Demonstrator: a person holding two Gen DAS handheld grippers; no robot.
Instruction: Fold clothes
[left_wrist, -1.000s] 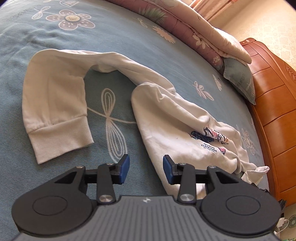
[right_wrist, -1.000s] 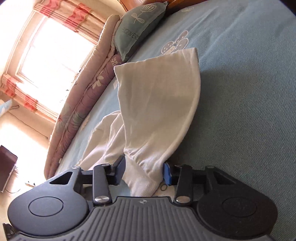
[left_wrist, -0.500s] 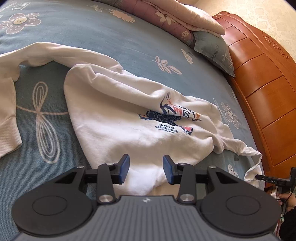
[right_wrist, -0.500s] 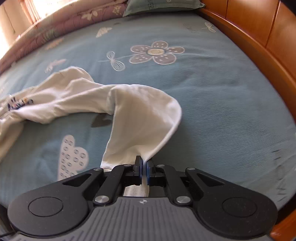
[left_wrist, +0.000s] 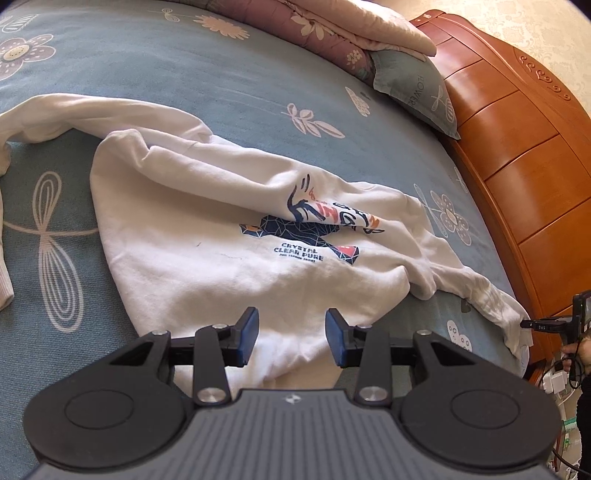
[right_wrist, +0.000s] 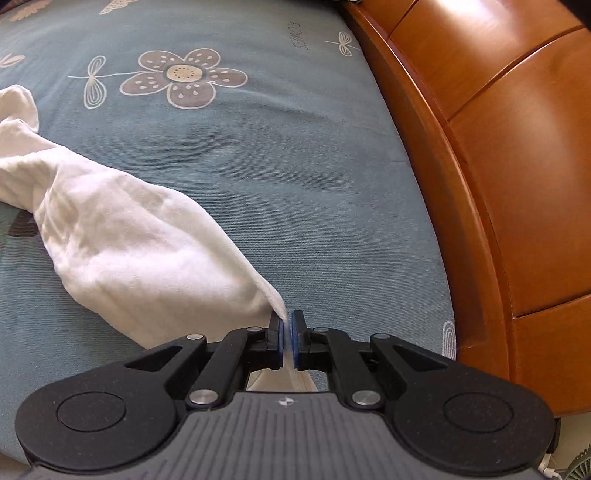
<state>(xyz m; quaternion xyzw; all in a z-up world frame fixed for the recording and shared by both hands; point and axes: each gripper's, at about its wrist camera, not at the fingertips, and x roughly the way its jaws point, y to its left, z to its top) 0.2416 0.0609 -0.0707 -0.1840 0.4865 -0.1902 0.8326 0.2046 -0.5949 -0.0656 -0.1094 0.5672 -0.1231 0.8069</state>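
Note:
A white sweatshirt (left_wrist: 207, 236) with a dark printed logo lies crumpled on the blue flowered bed sheet (left_wrist: 177, 66). My left gripper (left_wrist: 291, 338) is open just above its near hem, with cloth showing between the blue pads and nothing pinched. One sleeve (left_wrist: 55, 114) trails off to the left. The other sleeve (right_wrist: 140, 251) stretches toward the bed's right edge, and my right gripper (right_wrist: 287, 334) is shut on its cuff end. In the left wrist view that same gripper (left_wrist: 546, 325) shows small at the far right, held by a person's hand.
A wooden bed frame (right_wrist: 498, 184) curves along the right side of the mattress. A folded pink quilt (left_wrist: 332, 29) and a grey-green pillow (left_wrist: 413, 88) lie at the head of the bed. Cables and a power strip (left_wrist: 554, 380) sit on the floor.
My right gripper closed on the sleeve cuff and pulled it out toward the bed's right edge. My left gripper swung from the left sleeve over to the sweatshirt's hem, staying open.

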